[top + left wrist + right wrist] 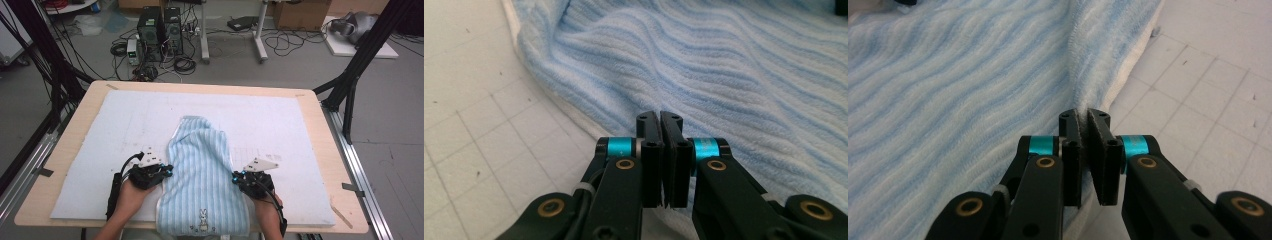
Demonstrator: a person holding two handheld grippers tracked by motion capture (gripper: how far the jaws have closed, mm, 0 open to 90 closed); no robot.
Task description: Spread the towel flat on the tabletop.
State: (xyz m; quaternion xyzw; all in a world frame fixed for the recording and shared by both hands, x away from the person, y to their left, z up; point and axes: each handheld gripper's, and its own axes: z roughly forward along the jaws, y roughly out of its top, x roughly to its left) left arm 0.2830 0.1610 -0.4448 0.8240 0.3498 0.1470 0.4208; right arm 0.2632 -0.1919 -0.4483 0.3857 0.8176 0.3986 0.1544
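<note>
So both tongs, left gripper point(166, 172) and right gripper point(235, 176), are clamped on the side hems of the light-blue striped terry towel point(202, 170) lying mid-mat (bunny end nearest), so next comes an even lift-and-fold.

both hands are seen coming in from the bottom edge, one at each side. the left gripper point(167, 171) is pointed to the right, its jaws squeezed together. the right gripper point(235, 176) is pointed to the left, its jaws pinched tight too.
</note>
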